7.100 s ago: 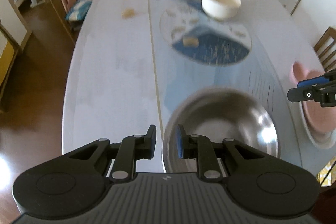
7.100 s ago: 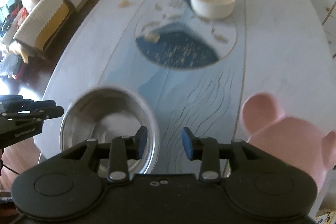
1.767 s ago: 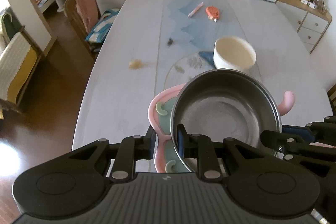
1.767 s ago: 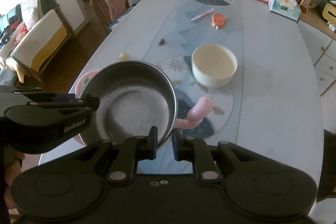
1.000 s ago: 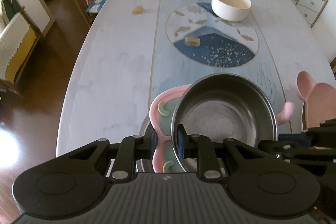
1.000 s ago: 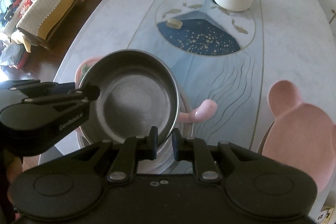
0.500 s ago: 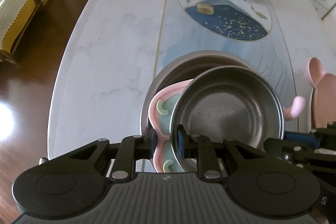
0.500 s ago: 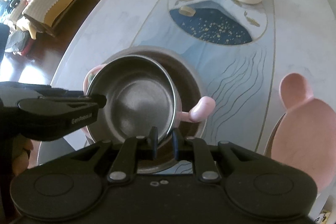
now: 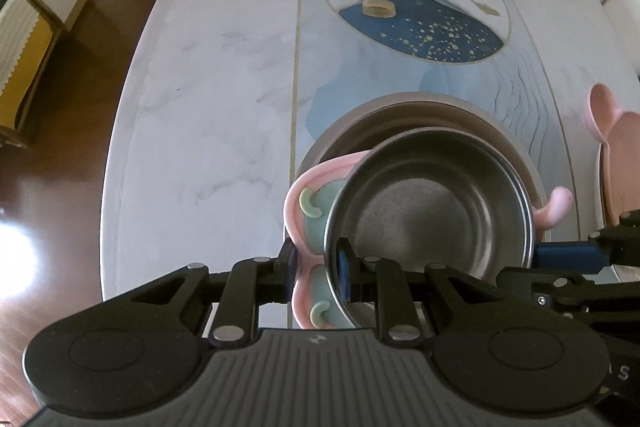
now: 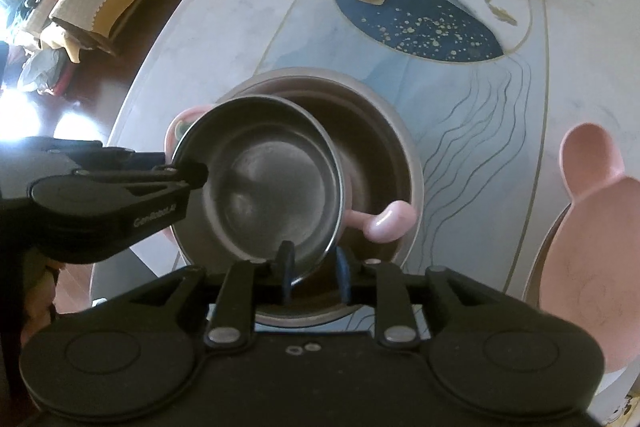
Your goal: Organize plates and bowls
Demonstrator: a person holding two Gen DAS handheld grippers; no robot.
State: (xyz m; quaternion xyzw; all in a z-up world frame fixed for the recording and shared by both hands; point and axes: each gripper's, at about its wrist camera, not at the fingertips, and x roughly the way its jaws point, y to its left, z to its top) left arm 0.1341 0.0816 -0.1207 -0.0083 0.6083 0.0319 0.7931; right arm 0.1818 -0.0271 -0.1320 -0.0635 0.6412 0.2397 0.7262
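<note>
Inside the large steel bowl [image 10: 404, 163] on the counter [image 9: 208, 75], the pink-handled pot [image 9: 432, 223] rests tilted. The left tool [image 9: 316, 267] pinches its rim; the right tool [image 10: 314, 269] is spreading around it. Early release could make it tip or clatter sideways.
</note>
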